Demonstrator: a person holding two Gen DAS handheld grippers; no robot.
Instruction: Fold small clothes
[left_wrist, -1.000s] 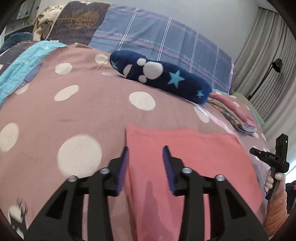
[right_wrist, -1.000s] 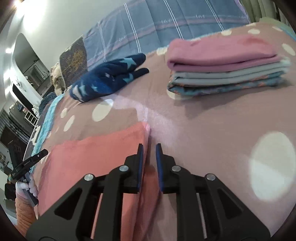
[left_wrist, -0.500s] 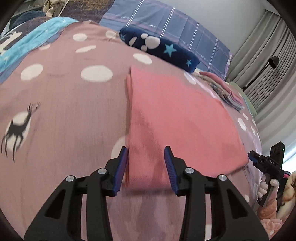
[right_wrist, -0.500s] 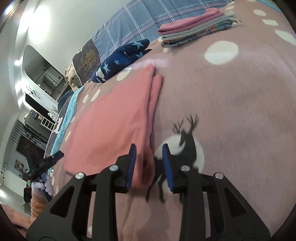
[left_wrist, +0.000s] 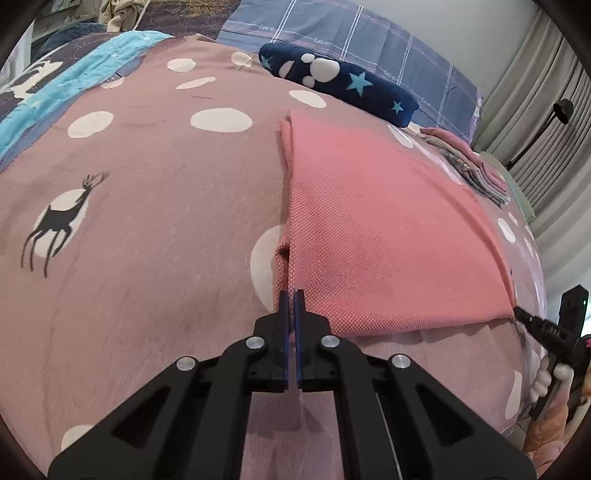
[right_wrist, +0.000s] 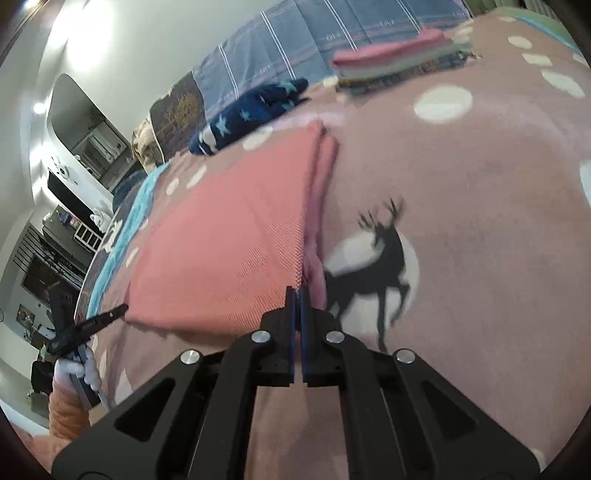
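Observation:
A coral-pink garment (left_wrist: 384, 229) lies flat on the polka-dot bedspread (left_wrist: 147, 221), folded into a rectangle with layered side edges. My left gripper (left_wrist: 290, 295) is shut on the near left corner of the pink garment. In the right wrist view the same pink garment (right_wrist: 236, 240) stretches away to the left, and my right gripper (right_wrist: 297, 291) is shut on its near right corner. Each gripper shows in the other's view: the right gripper (left_wrist: 517, 312) at the far corner, the left gripper (right_wrist: 123, 308) likewise.
A navy plush with stars (left_wrist: 340, 85) lies at the far edge by a plaid pillow (left_wrist: 332, 33). A stack of folded clothes (right_wrist: 399, 59) sits at the back right. A hand (right_wrist: 79, 373) holds the other gripper. Grey curtains (left_wrist: 546, 110) hang at right.
Both grippers drew back from the garment's far edge to its near edge, then closed on the near corners. Half a second ago both stood open over the cloth.

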